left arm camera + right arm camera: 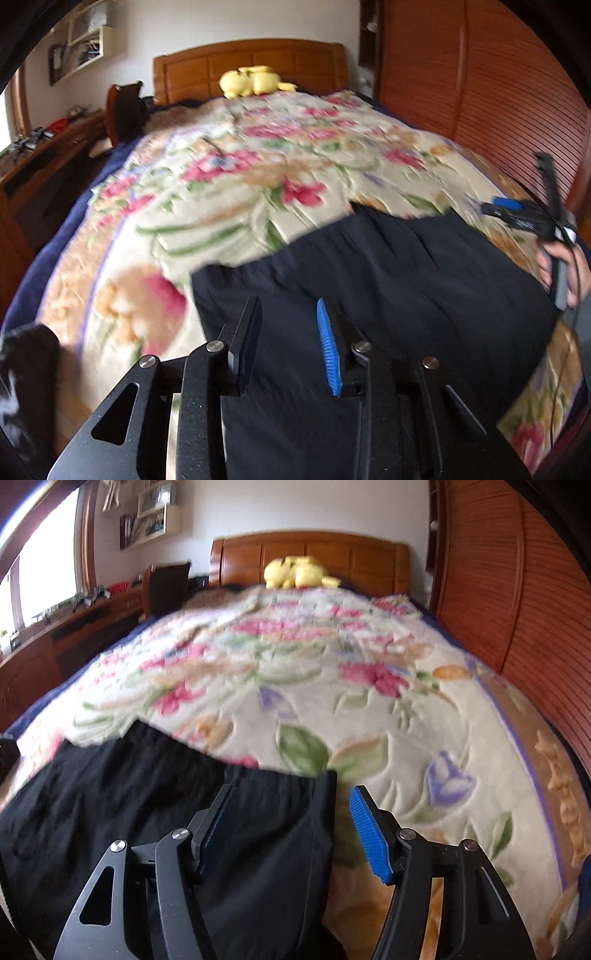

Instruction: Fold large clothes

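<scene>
A large black garment point(388, 277) lies spread on the near end of a floral blanket point(258, 177) that covers the bed. My left gripper point(286, 306) hovers over the garment's left part, open, with only cloth below the gap. In the right wrist view the black garment point(129, 794) fills the lower left. My right gripper point(291, 794) stands open over the garment's right edge, and its pads do not press on the cloth. The left wrist view also shows the right gripper point(517, 214) at the far right, held by a hand point(561, 269).
A yellow plush toy point(255, 81) sits by the wooden headboard point(251, 62). Louvred wooden wardrobe doors point(517, 609) run along the bed's right side. A desk point(74, 627) and a chair point(166, 587) stand to the left. A dark item point(26, 362) lies at the bed's near left corner.
</scene>
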